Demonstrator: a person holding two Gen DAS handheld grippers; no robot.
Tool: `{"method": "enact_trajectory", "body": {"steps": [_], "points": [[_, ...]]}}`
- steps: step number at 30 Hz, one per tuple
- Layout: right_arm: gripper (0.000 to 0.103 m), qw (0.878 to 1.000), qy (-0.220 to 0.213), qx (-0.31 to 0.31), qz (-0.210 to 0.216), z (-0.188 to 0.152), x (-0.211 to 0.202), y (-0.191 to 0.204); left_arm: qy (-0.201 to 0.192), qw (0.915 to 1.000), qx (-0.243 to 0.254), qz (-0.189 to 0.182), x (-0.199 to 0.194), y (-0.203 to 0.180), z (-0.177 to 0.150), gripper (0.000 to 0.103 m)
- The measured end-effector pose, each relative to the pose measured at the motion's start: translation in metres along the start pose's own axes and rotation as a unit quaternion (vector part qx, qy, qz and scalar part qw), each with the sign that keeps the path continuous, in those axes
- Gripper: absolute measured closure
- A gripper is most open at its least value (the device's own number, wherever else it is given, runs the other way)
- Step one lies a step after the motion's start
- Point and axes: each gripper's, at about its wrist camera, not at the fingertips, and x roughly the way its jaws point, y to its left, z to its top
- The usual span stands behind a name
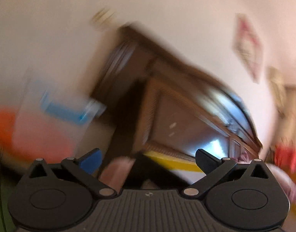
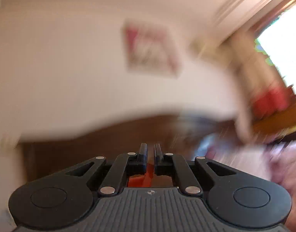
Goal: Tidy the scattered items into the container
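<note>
My right hand-held gripper [image 2: 150, 152] pinches something orange [image 2: 148, 176]; I should steady it over the clear container [image 1: 51, 119], left hand-held gripper [image 1: 148, 161] released.

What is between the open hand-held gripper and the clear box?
Nothing visible, though the view is blurred. The clear container sits up-left of the left hand-held gripper, with open space between. The right hand-held gripper pinches an orange item.

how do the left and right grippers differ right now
The left gripper has its jaws spread wide with nothing between them; the right gripper has its jaws nearly together, with something orange between them. The left view shows a clear container; the right shows none. Both views are motion-blurred.
</note>
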Motion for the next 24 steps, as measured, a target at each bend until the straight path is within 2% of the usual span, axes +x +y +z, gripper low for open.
{"method": "enact_trajectory", "body": {"steps": [1, 2, 3, 4, 5, 6, 7, 8, 10, 11, 13, 14, 15, 16, 17, 18, 19, 20, 21, 22, 24], "points": [[0.070, 0.997, 0.081, -0.009, 0.009, -0.022, 0.019, 0.005, 0.019, 0.9990, -0.039, 0.005, 0.003, 0.009, 0.003, 0.000], [0.063, 0.992, 0.129, -0.014, 0.002, -0.040, 0.027, 0.008, 0.026, 0.9978, -0.061, 0.002, 0.004, 0.014, 0.006, 0.000], [0.061, 0.990, 0.140, -0.023, -0.013, -0.054, 0.023, 0.013, 0.023, 0.9979, -0.060, -0.004, 0.003, 0.015, 0.010, 0.000], [0.044, 0.991, 0.127, -0.042, -0.027, -0.062, 0.014, 0.018, 0.016, 0.9989, -0.044, -0.007, 0.001, 0.012, 0.015, 0.000], [0.013, 0.991, 0.107, -0.064, -0.046, -0.064, 0.006, 0.023, 0.013, 0.9997, -0.019, -0.010, 0.001, 0.006, 0.021, 0.000], [0.000, 0.991, 0.077, -0.080, -0.072, -0.065, -0.002, 0.028, 0.021, 0.9996, 0.007, -0.018, 0.003, -0.001, 0.026, 0.000], [0.000, 0.991, 0.054, -0.083, -0.093, -0.063, -0.011, 0.028, 0.040, 0.9984, 0.030, -0.025, 0.008, -0.008, 0.030, 0.000], [0.000, 0.989, 0.056, -0.078, -0.112, -0.060, -0.015, 0.027, 0.068, 0.9962, 0.047, -0.027, 0.015, -0.015, 0.034, 0.000], [0.000, 0.983, 0.090, -0.047, -0.154, -0.059, -0.006, 0.014, 0.143, 0.9873, 0.060, -0.032, 0.032, -0.026, 0.036, 0.000], [0.000, 0.978, 0.113, -0.025, -0.176, -0.060, 0.001, 0.007, 0.185, 0.9805, 0.057, -0.035, 0.042, -0.030, 0.034, 0.000], [0.000, 0.959, 0.167, 0.033, -0.228, -0.067, 0.023, -0.015, 0.257, 0.9645, 0.055, -0.032, 0.061, -0.038, 0.027, 0.000], [0.000, 0.952, 0.188, 0.056, -0.236, -0.073, 0.030, -0.025, 0.292, 0.9545, 0.059, -0.008, 0.073, -0.043, 0.020, 0.000], [0.000, 0.944, 0.210, 0.075, -0.244, -0.078, 0.055, -0.035, 0.302, 0.9508, 0.066, 0.012, 0.080, -0.046, 0.017, 0.000], [0.000, 0.935, 0.230, 0.086, -0.257, -0.086, 0.066, -0.046, 0.304, 0.9487, 0.083, 0.018, 0.086, -0.052, 0.016, 0.000], [0.002, 0.923, 0.252, 0.096, -0.273, -0.096, 0.081, -0.057, 0.314, 0.9431, 0.107, 0.018, 0.093, -0.058, 0.014, 0.001], [0.010, 0.911, 0.283, 0.108, -0.280, -0.114, 0.094, -0.070, 0.323, 0.9378, 0.126, 0.015, 0.099, -0.063, 0.013, 0.003], [0.048, 0.901, 0.316, 0.129, -0.266, -0.130, 0.107, -0.081, 0.330, 0.9330, 0.143, 0.011, 0.103, -0.068, 0.013, 0.010], [0.062, 0.895, 0.309, 0.141, -0.288, -0.141, 0.112, -0.084, 0.327, 0.9328, 0.150, 0.013, 0.105, -0.073, 0.013, 0.012], [0.064, 0.900, 0.294, 0.132, -0.294, -0.141, 0.107, -0.083, 0.320, 0.9341, 0.158, 0.008, 0.104, -0.079, 0.015, 0.012], [0.076, 0.901, 0.296, 0.106, -0.298, -0.139, 0.104, -0.080, 0.315, 0.9332, 0.173, 0.008, 0.102, -0.086, 0.014, 0.012], [0.080, 0.899, 0.290, 0.086, -0.316, -0.135, 0.090, -0.080, 0.319, 0.9293, 0.185, -0.012, 0.095, -0.096, 0.010, 0.012]]}}
